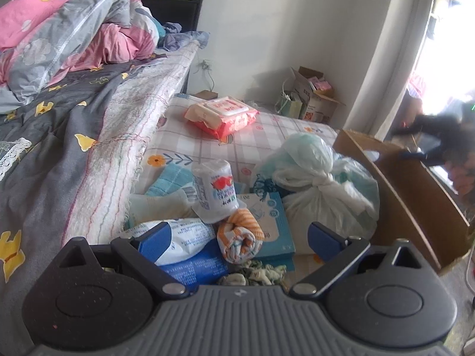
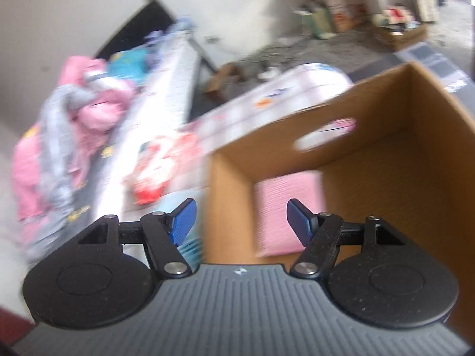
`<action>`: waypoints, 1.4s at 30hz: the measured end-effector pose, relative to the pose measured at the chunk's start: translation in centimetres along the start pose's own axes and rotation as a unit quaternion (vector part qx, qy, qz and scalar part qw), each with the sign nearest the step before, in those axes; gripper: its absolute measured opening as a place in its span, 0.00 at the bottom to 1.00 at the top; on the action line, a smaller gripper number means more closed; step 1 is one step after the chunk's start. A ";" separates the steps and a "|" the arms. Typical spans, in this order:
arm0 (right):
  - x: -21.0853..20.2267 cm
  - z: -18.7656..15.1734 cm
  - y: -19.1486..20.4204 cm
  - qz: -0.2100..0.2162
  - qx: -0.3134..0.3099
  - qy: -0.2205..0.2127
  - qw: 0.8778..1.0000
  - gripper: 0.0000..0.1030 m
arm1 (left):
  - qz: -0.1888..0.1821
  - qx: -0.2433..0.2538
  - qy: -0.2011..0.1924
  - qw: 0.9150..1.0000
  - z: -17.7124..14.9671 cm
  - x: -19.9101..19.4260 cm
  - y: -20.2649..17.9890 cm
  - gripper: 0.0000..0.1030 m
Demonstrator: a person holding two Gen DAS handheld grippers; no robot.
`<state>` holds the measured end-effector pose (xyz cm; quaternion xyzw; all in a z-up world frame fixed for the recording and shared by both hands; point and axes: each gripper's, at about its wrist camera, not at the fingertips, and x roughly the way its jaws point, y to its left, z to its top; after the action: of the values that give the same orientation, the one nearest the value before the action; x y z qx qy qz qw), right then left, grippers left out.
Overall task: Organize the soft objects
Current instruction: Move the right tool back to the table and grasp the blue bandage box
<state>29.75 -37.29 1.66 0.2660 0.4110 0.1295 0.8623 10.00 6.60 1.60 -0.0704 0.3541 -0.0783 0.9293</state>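
Note:
My left gripper stands open over a heap of soft things on a checked mattress. Between its blue fingers lie an orange-striped rolled cloth and a blue-and-white wipes pack; neither pad presses on them. Behind these stand a tissue roll pack, a teal towel, knotted white plastic bags and a red wipes pack. My right gripper is open and holds nothing, above the near corner of a cardboard box. A flat pink pad lies on the box floor. The right wrist view is motion-blurred.
The same box stands right of the heap. A bed with a grey quilt and a bunched pink duvet rises on the left. A flat blue box and a patterned cloth lie nearby. An open carton stands by the wall.

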 end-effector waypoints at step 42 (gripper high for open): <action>12.7 -20.3 8.1 0.073 0.069 0.179 0.979 0.36 | -0.074 0.029 0.141 0.987 -1.8 12.1 -2.5 0.43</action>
<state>21.97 -17.88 -12.49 0.3264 0.5459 0.2085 0.7430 17.42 1.65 -7.10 -0.0572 0.4732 -0.1662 0.8633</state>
